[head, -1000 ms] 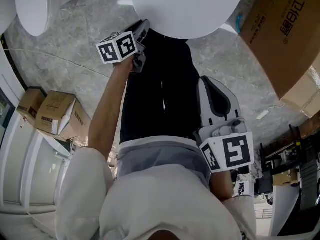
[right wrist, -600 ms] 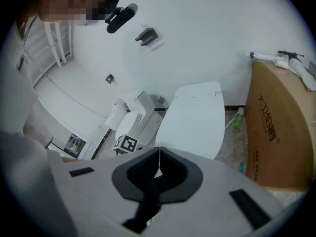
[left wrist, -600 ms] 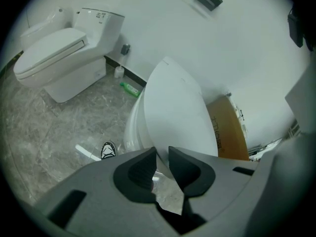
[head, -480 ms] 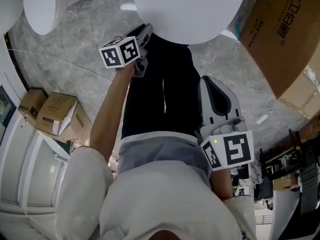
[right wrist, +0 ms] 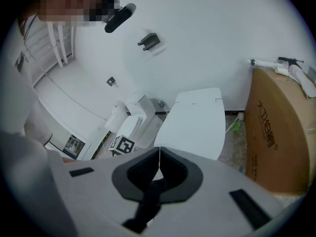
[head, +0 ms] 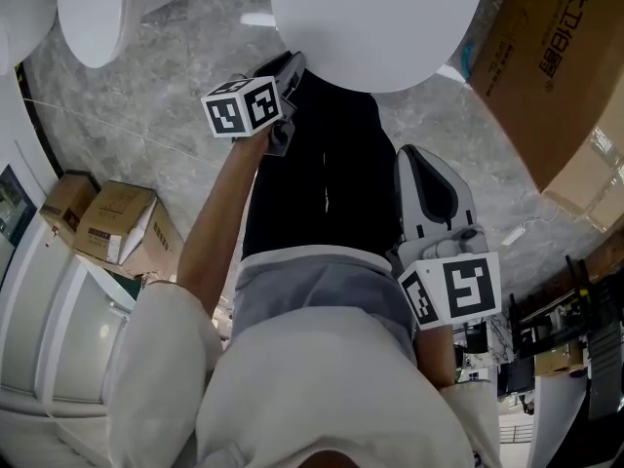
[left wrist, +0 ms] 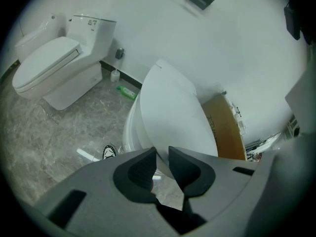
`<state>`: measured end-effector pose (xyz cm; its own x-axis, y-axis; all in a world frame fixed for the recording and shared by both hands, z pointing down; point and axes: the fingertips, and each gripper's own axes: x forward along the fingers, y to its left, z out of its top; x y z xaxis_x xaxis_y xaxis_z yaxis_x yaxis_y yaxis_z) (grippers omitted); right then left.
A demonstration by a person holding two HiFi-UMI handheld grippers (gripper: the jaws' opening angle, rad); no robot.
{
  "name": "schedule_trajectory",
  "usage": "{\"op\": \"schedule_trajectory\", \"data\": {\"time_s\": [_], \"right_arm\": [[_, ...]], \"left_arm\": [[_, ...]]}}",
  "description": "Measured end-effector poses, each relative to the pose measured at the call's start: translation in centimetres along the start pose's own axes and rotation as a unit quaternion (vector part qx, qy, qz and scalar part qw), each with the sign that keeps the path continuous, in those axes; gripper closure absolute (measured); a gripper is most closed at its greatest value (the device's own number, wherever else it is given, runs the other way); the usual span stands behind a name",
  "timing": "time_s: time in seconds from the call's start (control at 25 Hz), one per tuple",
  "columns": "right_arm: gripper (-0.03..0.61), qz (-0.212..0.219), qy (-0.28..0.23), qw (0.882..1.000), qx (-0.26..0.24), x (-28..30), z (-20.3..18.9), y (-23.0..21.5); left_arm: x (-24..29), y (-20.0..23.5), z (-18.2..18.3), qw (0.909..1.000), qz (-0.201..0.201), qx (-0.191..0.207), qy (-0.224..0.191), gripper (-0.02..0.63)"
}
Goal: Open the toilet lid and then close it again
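The white toilet lid (head: 380, 18) fills the top of the head view. In the left gripper view the lid (left wrist: 173, 117) stands tilted up off the bowl (left wrist: 129, 127). My left gripper (left wrist: 163, 157) is shut on the lid's front edge, which sits between its dark pads. In the head view the left gripper (head: 291, 64) reaches up to the lid's rim, marker cube behind it. My right gripper (right wrist: 159, 154) is shut with nothing in it, its tips meeting. It hangs lower by the person's right side (head: 417, 156), away from the lid (right wrist: 195, 122).
A large cardboard box (head: 556, 57) stands right of the toilet. A second toilet (head: 97, 8) with its lid down is at the upper left. Small cardboard boxes (head: 107, 222) lie on the grey marble floor at left. A green bottle (left wrist: 127, 92) lies by the wall.
My left gripper has risen with the lid's edge in it, so the lid tilts further up. The right gripper has risen a little too, still shut.
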<state>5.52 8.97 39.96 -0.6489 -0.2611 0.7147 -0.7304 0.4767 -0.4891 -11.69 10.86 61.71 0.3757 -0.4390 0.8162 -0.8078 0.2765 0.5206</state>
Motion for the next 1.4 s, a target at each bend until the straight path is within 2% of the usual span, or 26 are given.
{"op": "schedule_trajectory", "data": {"time_s": [0.44,0.68,0.92,1.12,1.4], "right_arm": [[0.568,0.003,-0.007,1.0,-0.01,-0.4,2.0,1.2],[0.568,0.002,-0.013,1.0,-0.014,-0.7,2.9,1.1],[0.568,0.011,-0.016,1.0,-0.003,-0.9,3.2,1.6],[0.568,0.033,-0.02,0.999,0.034,-0.9,3.2,1.8],[0.568,0.036,-0.027,0.999,0.026,-0.8,3.9,2.8]], "left_arm": [[-1.8,-1.6,1.5,0.9996,-0.018,-0.016,-0.018,0.543],[-2.9,-2.7,2.5,0.9981,-0.034,-0.028,-0.044,0.545],[-4.0,-3.6,3.4,0.9962,-0.047,-0.033,-0.065,0.545],[-4.9,-4.4,4.2,0.9938,-0.064,-0.032,-0.085,0.545],[-6.9,-6.2,6.0,0.989,-0.093,-0.03,-0.111,0.545]]}}
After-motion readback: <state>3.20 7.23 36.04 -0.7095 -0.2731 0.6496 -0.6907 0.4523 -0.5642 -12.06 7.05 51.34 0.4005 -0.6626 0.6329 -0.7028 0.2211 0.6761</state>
